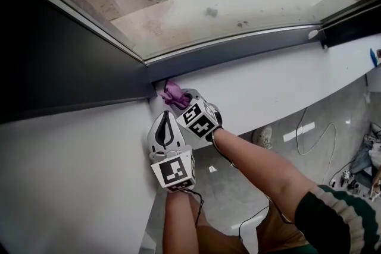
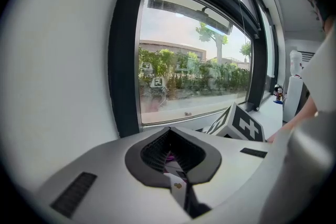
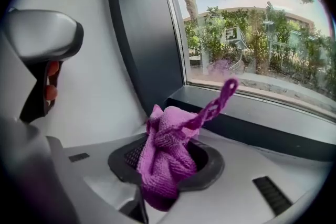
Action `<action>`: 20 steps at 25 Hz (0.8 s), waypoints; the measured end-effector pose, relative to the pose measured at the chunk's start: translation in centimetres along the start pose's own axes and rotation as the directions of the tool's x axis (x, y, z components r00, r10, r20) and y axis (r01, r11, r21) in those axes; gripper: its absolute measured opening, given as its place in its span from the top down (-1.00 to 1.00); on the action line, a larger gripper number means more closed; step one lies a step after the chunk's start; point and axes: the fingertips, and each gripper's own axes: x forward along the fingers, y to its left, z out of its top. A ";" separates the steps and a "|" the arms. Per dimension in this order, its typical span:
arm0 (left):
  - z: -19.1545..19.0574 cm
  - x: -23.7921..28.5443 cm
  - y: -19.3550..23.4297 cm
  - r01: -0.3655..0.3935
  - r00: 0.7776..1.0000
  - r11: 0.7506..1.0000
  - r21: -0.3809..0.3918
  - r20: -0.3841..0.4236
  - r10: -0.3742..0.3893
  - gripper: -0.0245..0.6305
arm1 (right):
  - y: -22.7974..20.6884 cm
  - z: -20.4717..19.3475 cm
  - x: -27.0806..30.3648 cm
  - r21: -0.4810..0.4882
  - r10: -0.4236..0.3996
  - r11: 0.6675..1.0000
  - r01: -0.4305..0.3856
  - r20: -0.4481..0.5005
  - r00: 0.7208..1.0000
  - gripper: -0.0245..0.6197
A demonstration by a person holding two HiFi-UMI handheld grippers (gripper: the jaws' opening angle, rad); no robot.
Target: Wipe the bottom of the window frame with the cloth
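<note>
We're clenching the purple cloth (image 3: 167, 157) in the right tool (image 3: 157, 191). It's bunching up out of the tool's tip, with one strand poking ahead toward the dark bottom window frame (image 3: 247, 113) near the corner. We can't tell if it's touching the frame. The left tool (image 2: 178, 186) is pinching together on nothing, sitting right behind the right one by the white sill (image 1: 280, 83).

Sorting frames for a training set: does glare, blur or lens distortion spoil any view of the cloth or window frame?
Head view: the glass carries faint reflections, yet the purple cloth and bottom frame are clearly readable. Left gripper view: heavy fisheye bending, black corners, bright outdoors. Right gripper view: cloth crisp, edges vignetted.
</note>
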 end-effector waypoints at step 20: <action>0.4 3.1 -4.8 0.089 0.996 0.985 0.147 -0.017 -0.087 0.91 | -6.2 -4.9 -2.7 0.054 -0.070 0.996 0.072 -0.046 0.997 0.52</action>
